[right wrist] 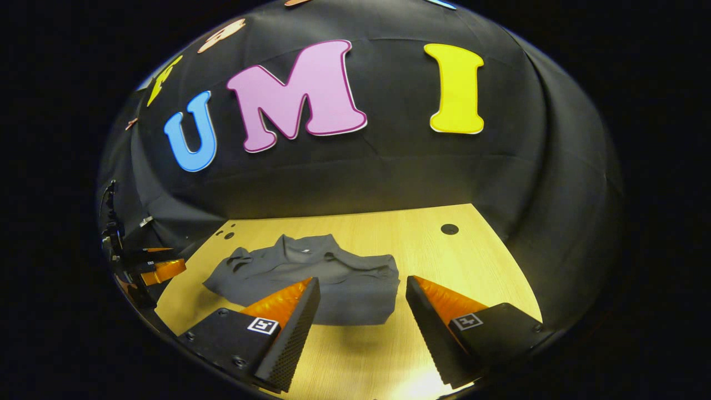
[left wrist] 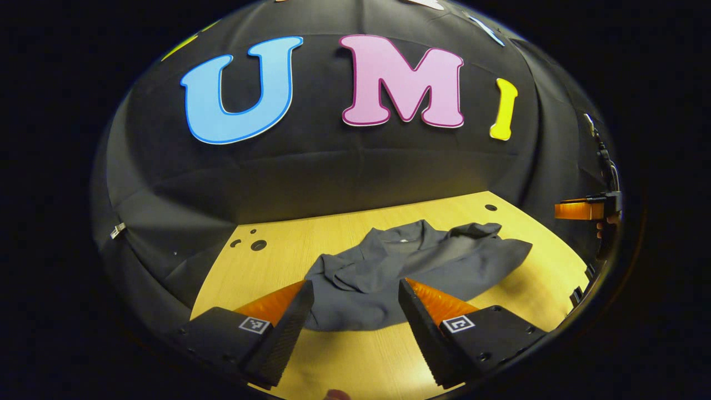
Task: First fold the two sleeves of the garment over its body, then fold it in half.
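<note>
On the worktop (left wrist: pixel 355 355), seen in the left gripper view, a grey garment (left wrist: pixel 400 272) lies rumpled, its collar toward the booth wall. At the worktop's left far corner sit a few small round holes (left wrist: pixel 258 244). Next comes the left tool (left wrist: pixel 353 303), held low above the near edge of the worktop with its two fingers spread wide and nothing between them; the garment's near hem shows in the gap, beyond the tips, not touched by either finger. Right of the collar, one sleeve (left wrist: pixel 477 230) is bunched and lies partly over the body, and the cloth beside it spreads out flat toward the right edge. At the far right rim of this view the right tool (left wrist: pixel 580 210) shows, held by a hand, well apart from the garment; from here I cannot tell its state.

Over in the right gripper view, the left tool (right wrist: pixel 158 270) appears at the far left edge, just off the worktop (right wrist: pixel 472 261). The garment (right wrist: pixel 311 278) lies left of centre, creased, with its collar up toward the wall and its right side ending in a straight folded edge. The right tool (right wrist: pixel 361 305) hangs above the near worktop, fingers wide apart and gripping nothing, its left finger in front of the garment's hem. A single dark hole (right wrist: pixel 449 229) marks the far right.
</note>
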Action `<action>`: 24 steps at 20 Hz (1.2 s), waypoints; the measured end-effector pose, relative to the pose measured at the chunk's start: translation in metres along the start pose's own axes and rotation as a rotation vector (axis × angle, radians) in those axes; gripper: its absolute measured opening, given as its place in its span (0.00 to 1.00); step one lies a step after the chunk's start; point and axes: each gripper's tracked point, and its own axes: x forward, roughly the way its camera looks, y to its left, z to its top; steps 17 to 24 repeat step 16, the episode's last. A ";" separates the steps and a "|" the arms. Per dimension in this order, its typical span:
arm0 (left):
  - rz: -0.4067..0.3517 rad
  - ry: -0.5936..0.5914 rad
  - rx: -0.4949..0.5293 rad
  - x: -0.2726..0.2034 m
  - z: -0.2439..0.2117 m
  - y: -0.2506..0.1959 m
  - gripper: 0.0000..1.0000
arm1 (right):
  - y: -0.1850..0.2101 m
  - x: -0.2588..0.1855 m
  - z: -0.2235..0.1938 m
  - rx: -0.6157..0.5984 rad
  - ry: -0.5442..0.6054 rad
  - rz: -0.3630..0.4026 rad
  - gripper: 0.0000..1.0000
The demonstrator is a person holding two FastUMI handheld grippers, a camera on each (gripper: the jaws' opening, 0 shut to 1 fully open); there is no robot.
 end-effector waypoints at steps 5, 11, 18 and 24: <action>-0.006 0.009 -0.050 -0.041 -0.025 -0.019 0.96 | 0.010 -0.033 -0.021 0.030 0.002 0.005 0.97; 0.015 0.054 -0.072 -0.069 -0.053 -0.028 0.97 | 0.024 -0.054 -0.052 0.045 0.045 0.052 0.97; 0.074 0.065 -0.088 -0.073 -0.060 -0.028 0.97 | 0.022 -0.061 -0.065 0.045 0.090 0.088 0.97; 0.074 0.065 -0.088 -0.073 -0.060 -0.028 0.97 | 0.022 -0.061 -0.065 0.045 0.090 0.088 0.97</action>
